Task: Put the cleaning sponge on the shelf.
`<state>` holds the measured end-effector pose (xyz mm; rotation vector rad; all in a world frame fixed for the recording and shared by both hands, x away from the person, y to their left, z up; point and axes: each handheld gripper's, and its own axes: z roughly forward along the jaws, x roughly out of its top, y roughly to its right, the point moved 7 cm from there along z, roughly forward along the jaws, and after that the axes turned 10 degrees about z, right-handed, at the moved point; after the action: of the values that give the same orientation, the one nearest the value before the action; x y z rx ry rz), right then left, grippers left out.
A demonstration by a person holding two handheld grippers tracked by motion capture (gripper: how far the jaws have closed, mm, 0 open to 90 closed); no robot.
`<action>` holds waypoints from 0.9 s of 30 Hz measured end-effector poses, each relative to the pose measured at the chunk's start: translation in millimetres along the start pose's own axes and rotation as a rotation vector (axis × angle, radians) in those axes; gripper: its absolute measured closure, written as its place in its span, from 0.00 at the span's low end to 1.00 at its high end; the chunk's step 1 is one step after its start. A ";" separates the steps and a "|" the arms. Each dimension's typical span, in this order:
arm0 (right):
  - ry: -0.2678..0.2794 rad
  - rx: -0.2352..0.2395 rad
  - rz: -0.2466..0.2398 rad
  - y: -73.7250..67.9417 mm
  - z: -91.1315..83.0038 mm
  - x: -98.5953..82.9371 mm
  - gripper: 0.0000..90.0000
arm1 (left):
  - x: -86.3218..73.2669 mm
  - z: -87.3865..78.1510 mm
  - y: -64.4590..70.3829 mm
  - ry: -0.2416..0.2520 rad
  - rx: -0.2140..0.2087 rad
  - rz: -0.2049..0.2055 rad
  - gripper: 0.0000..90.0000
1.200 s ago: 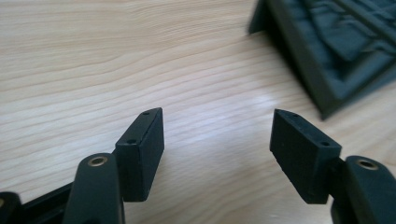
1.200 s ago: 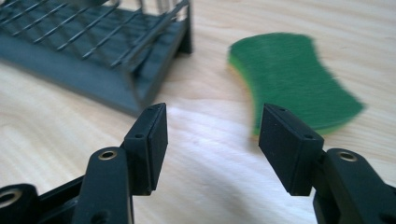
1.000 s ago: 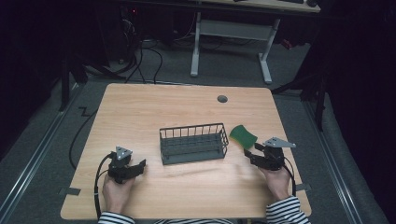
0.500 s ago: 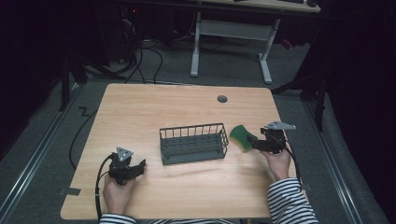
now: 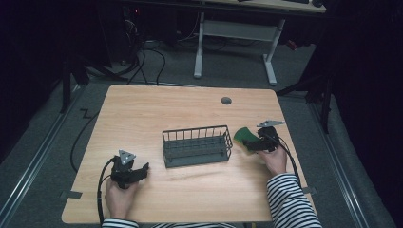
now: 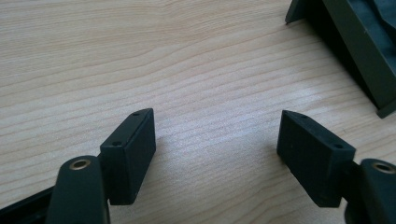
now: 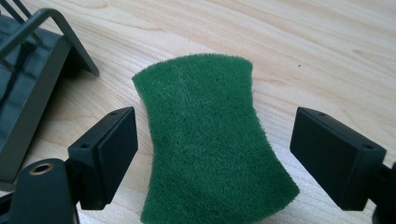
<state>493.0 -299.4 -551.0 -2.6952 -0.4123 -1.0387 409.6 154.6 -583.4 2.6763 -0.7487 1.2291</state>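
Currently right gripper [image 7: 212, 158] has its jaws spread wide around the green scouring pad [image 7: 212, 140], not touching it. Pad lies flat on the table [image 5: 157, 114], just right of the wire basket [image 5: 197, 146]. Looks like the pre-grasp step; next move: squeeze the pad's sides. Left gripper [image 6: 215, 154] parked, jaws apart, holding nothing.

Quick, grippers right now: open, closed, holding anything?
Left gripper: open, holding nothing, over bare table.
Right gripper: open, jaws either side of the green sponge, not clamped on it.
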 end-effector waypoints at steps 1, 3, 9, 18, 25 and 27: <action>-0.005 0.004 0.003 0.3 0.6 -0.8 0.17 | 0.0 0.0 0.0 0.000 0.000 0.000 0.32; -0.011 -0.001 -0.003 1.0 2.5 -1.8 0.17 | -0.1 -0.1 -0.1 -0.002 0.000 0.002 0.32; -0.038 0.002 -0.007 2.4 9.3 -5.5 0.17 | 0.0 -0.2 -0.2 0.000 -0.004 -0.004 0.32; -0.070 -0.019 -0.042 2.4 16.5 -12.3 0.24 | 0.0 -0.2 -0.4 0.003 -0.005 -0.007 0.32; -0.065 -0.020 -0.029 1.6 14.7 -12.3 0.25 | -0.1 -0.4 -0.8 0.005 -0.008 -0.011 0.32; -0.068 -0.019 -0.027 1.0 13.9 -12.1 0.25 | -0.1 -0.4 -0.8 0.006 -0.008 -0.010 0.32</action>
<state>493.3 -298.3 -569.4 -2.7553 -0.4537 -0.9653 409.7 155.5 -583.0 2.6655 -0.7365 1.2280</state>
